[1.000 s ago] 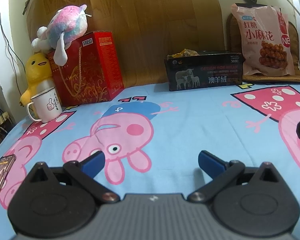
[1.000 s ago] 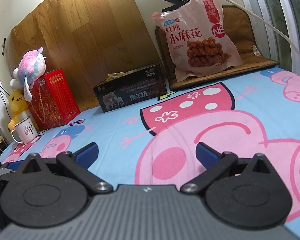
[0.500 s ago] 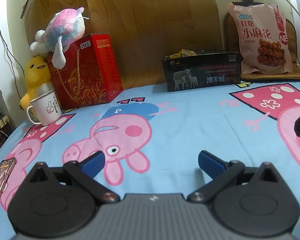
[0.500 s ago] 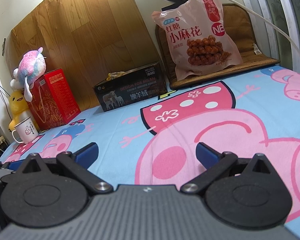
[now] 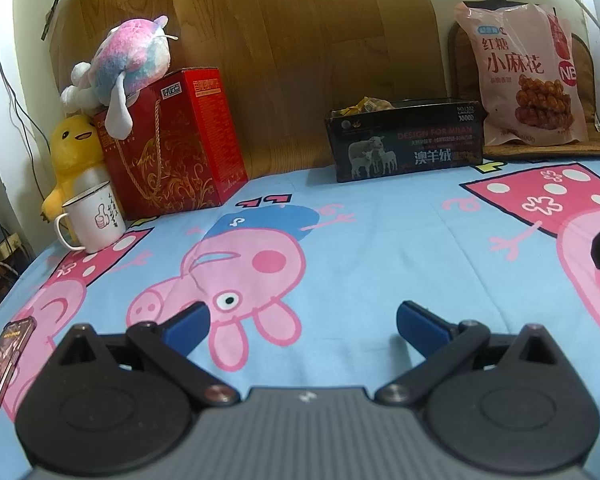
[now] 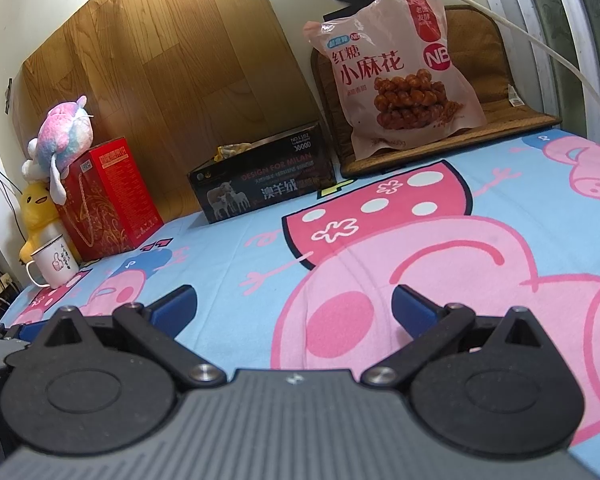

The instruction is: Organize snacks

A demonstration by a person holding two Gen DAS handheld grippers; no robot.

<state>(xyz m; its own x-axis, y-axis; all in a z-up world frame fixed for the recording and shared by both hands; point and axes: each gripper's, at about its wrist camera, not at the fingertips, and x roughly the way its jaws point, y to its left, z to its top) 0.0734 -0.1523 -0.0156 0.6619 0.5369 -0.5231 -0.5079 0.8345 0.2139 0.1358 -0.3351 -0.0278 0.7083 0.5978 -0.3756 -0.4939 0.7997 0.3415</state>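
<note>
Grippers low over the blue cartoon-pig bedsheet [image 5: 380, 240], both empty.

We see the left gripper [image 5: 302, 322] and right gripper [image 6: 294, 306] with jaws spread wide. The pink twisted-dough snack bag [image 6: 396, 76] leans upright at the back, just beside the open black cardboard box [image 6: 264, 186] of snacks.

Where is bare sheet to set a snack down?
Bare: the wide stretch between both open tongs and the black box, and between red gift box and black box. Crowded: left corner, with mug, yellow plush and phone.
</note>
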